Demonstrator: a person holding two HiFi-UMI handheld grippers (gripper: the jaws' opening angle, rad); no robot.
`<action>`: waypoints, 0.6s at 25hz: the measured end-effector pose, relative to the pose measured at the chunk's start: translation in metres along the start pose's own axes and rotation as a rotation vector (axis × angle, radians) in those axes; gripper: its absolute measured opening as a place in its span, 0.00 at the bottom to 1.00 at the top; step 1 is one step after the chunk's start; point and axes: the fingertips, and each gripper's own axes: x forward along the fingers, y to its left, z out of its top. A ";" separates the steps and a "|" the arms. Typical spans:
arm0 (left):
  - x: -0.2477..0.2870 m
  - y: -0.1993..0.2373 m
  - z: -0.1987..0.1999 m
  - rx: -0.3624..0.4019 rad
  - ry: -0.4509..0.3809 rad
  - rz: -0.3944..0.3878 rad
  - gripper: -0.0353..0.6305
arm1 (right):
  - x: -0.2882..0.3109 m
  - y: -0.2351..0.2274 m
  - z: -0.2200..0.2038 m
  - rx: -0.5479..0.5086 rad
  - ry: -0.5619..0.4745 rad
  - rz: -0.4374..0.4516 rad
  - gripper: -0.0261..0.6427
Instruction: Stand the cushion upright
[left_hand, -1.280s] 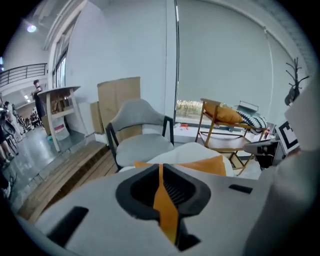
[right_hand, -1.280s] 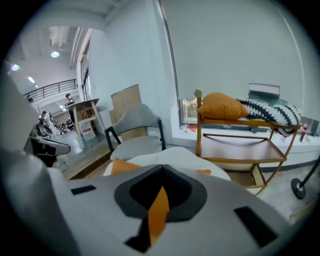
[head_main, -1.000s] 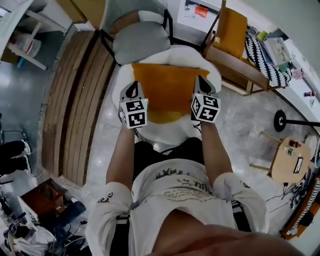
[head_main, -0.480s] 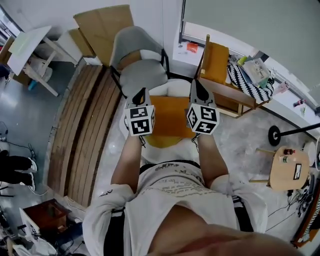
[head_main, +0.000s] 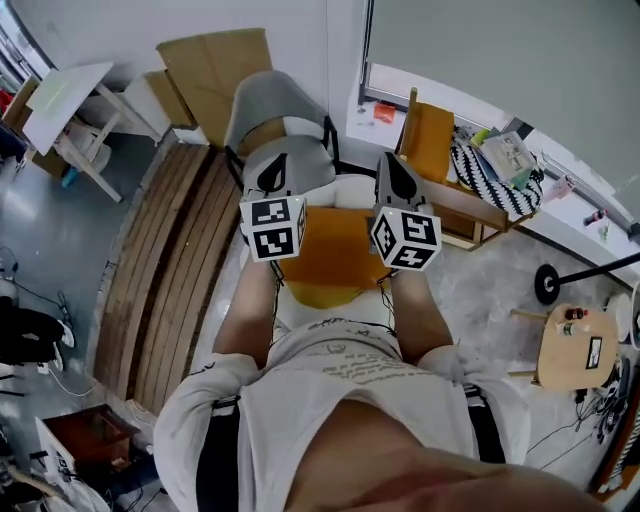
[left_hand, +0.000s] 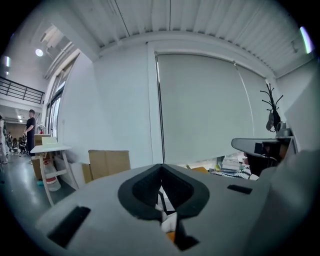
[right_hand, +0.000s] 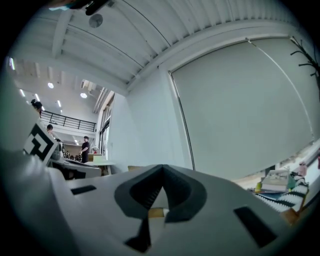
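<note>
Head view, looking steeply down. One orange cushion lies on one white seat, below and between the person's two forearms; whether it rests flat or leans on the seat back cannot be told.

Two grippers are raised above it, clear of it, each bearing one marker cube. Left gripper: jaws closed together, nothing between them, as confirmed in its own view, where a sliver of white and orange shows below the tips. Right gripper: jaws likewise closed and empty.

Beyond the seat stand two chairs: one grey chair directly behind, one wooden chair with an orange back to the right. Two cardboard pieces lean on the wall. One white table stands at left; one round stool at right.
</note>
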 end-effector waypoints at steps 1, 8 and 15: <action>0.002 -0.001 -0.002 -0.001 0.005 -0.004 0.09 | 0.000 -0.004 -0.003 0.002 0.010 -0.009 0.08; 0.011 -0.016 -0.001 -0.016 0.007 -0.028 0.09 | 0.002 -0.023 -0.009 -0.038 0.060 -0.041 0.08; 0.019 -0.026 -0.003 -0.023 0.008 -0.047 0.09 | 0.007 -0.025 -0.010 -0.030 0.073 -0.030 0.08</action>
